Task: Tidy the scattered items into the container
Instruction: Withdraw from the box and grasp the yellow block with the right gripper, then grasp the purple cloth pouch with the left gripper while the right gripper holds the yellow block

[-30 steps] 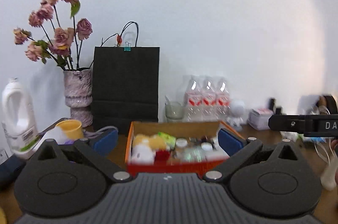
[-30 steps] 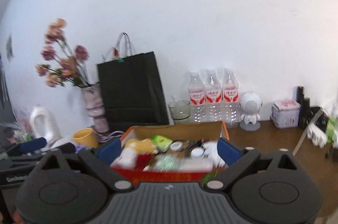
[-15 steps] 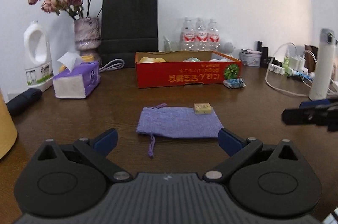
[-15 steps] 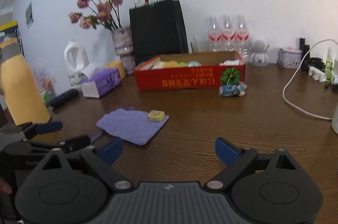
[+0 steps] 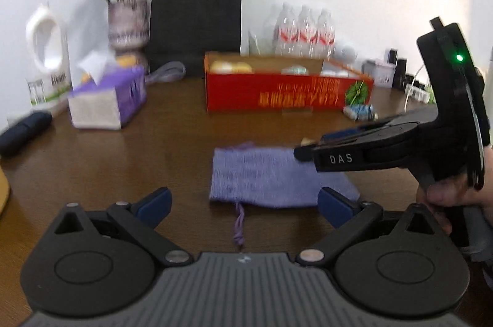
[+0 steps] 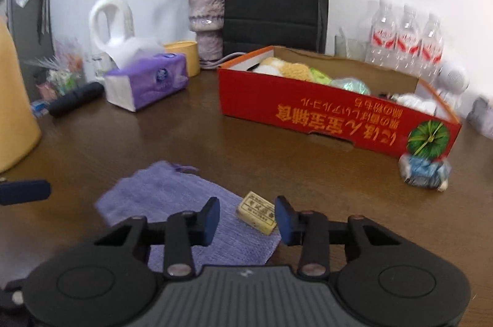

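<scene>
Both grippers had come down from over the box to just above the table, and the right gripper (image 6: pixel 247 219) had moved in over the pouch (image 6: pixel 172 203), with its jaws much closer together than before.

Its jaws were closing. A small tan block (image 6: pixel 256 217) lay right between the blue pads (image 6: pixel 210 220), on the pouch's corner. The pads were not pressing on it; a small gap showed on each side.

The left gripper (image 5: pixel 243 202) had its jaws wide apart, with nothing between them. The pouch (image 5: pixel 265 177) lay just in front of those jaws, and its string (image 5: pixel 239 230) ran back into the gap between them. From this side, the right gripper (image 5: pixel 303 149) reached in from the right, over the pouch's far right corner, held by a hand (image 5: pixel 453 196).

Past both sets of jaws stood the red box (image 6: pixel 336 111), with soft toys and other bits already inside. It was well beyond the pouch. A small blue packet (image 6: pixel 423 171) lay on the table (image 6: pixel 185 142), touching the box's front right corner.

To the far left of the jaws sat a purple tissue box (image 6: pixel 148 82). It was well apart from the pouch.
</scene>
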Tool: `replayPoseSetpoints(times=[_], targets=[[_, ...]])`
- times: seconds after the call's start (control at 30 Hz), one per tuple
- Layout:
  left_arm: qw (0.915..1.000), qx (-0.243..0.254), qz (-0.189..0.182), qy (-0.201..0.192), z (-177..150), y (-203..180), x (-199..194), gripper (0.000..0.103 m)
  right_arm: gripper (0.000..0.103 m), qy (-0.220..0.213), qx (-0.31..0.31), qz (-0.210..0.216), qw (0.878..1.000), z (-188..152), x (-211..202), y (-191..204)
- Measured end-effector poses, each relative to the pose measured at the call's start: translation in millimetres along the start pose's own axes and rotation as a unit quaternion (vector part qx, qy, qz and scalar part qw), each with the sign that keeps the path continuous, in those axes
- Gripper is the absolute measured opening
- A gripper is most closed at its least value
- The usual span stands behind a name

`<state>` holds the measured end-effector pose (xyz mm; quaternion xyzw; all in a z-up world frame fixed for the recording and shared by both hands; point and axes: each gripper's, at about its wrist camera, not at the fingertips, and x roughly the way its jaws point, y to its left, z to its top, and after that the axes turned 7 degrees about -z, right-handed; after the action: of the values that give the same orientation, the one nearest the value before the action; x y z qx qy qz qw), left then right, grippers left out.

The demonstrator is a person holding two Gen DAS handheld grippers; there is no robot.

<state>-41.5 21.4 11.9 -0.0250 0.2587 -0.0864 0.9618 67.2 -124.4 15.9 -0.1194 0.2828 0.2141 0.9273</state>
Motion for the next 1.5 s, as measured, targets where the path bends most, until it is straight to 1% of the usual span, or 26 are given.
replayPoseSetpoints(times=[0.07, 0.17, 0.23, 0.27, 0.33, 0.43, 0.5, 0.53, 0.6, 0.67, 0.73, 0.8, 0.83, 0.9, 1.0, 1.03, 1.1, 1.13, 1.17, 1.2, 1.23, 1.27, 1.33, 1.37, 1.43, 1.5], targets=[[1.0, -0.001, -0.004, -0.001, 3, 0, 4, 0.103, 0.031, -0.004, -0.004, -0.003, 1.0, -1, -1, 0], [0.9999, -0.004, -0.007, 0.01, 10, 2, 16, 0.103, 0.033, -0.003, 0.011, -0.016, 1.0, -1, 0, -6], [0.9996, -0.018, -0.001, 0.023, 15, 6, 27, 0.103, 0.033, 0.008, 0.021, -0.004, 1.0, -1, 5, -12], [0.9993, -0.024, 0.003, 0.028, 16, 8, 32, 0.101, 0.033, 0.011, 0.027, 0.004, 1.0, -2, 7, -14], [0.9985, -0.034, 0.014, 0.042, 18, 12, 39, 0.095, 0.032, 0.008, 0.032, 0.008, 0.999, -2, 7, -15], [0.9981, -0.042, 0.017, 0.041, 24, 13, 43, 0.092, 0.031, -0.018, 0.031, -0.001, 0.999, 1, -5, -17], [0.9989, -0.035, 0.011, 0.03, 30, 8, 43, 0.093, 0.031, -0.036, 0.036, -0.014, 0.999, 4, -19, -22], [0.9992, -0.03, 0.006, 0.027, 34, 4, 43, 0.097, 0.031, -0.043, 0.042, -0.019, 0.998, 4, -26, -28], [0.9996, -0.018, -0.004, 0.023, 39, -8, 46, 0.103, 0.032, -0.045, 0.059, -0.029, 0.997, 1, -38, -42], [0.9997, 0.004, -0.01, 0.024, 40, -24, 52, 0.103, 0.032, -0.044, 0.085, -0.036, 0.995, -8, -50, -60], [0.9983, 0.04, -0.014, 0.04, 37, -42, 62, 0.103, 0.032, -0.041, 0.107, -0.037, 0.993, -20, -60, -73], [0.9952, 0.07, 0.002, 0.068, 32, -54, 76, 0.103, 0.032, -0.039, 0.116, -0.04, 0.992, -31, -68, -81], [0.9942, 0.068, 0.016, 0.081, 30, -55, 83, 0.103, 0.032, -0.039, 0.117, -0.041, 0.991, -36, -73, -82], [0.9953, 0.027, 0.012, 0.092, 30, -44, 89, 0.103, 0.032, -0.043, 0.117, -0.039, 0.991, -44, -81, -86], [0.9956, 0.017, 0.018, 0.091, 31, -40, 91, 0.101, 0.032, -0.054, 0.122, -0.033, 0.99, -47, -87, -87], [0.9958, 0.021, 0.018, 0.087, 30, -42, 90, 0.098, 0.032, -0.058, 0.125, -0.029, 0.99, -47, -87, -88], [0.9962, 0.039, 0.005, 0.078, 31, -47, 89, 0.075, 0.032, -0.063, 0.127, -0.021, 0.99, -45, -87, -87], [0.996, 0.044, -0.001, 0.077, 32, -49, 89, 0.059, 0.032, -0.065, 0.126, -0.017, 0.99, -45, -87, -86], [0.9957, 0.051, -0.004, 0.078, 34, -52, 88, 0.047, 0.032, -0.067, 0.124, -0.015, 0.99, -44, -88, -83], [0.9951, 0.06, -0.002, 0.078, 35, -57, 88, 0.02, 0.032, -0.07, 0.122, -0.012, 0.99, -44, -90, -81], [0.9944, 0.072, 0.006, 0.077, 35, -62, 89, 0.013, 0.032, -0.074, 0.12, -0.009, 0.99, -45, -93, -79], [0.9938, 0.083, 0.013, 0.073, 33, -67, 89, 0.011, 0.032, -0.079, 0.119, -0.007, 0.99, -45, -96, -77], [0.9939, 0.09, 0.012, 0.062, 27, -73, 83, 0.009, 0.032, -0.088, 0.118, -0.007, 0.989, -46, -104, -76], [0.9949, 0.081, 0.004, 0.059, 25, -72, 77, 0.008, 0.032, -0.091, 0.118, -0.009, 0.989, -47, -108, -76], [0.9983, 0.033, -0.021, 0.043, 25, -67, 59, 0.007, 0.032, -0.094, 0.116, -0.018, 0.989, -50, -117, -76], [0.9994, 0.01, -0.03, 0.015, 23, -66, 35, 0.007, 0.032, -0.096, 0.12, -0.022, 0.988, -55, -125, -76]])
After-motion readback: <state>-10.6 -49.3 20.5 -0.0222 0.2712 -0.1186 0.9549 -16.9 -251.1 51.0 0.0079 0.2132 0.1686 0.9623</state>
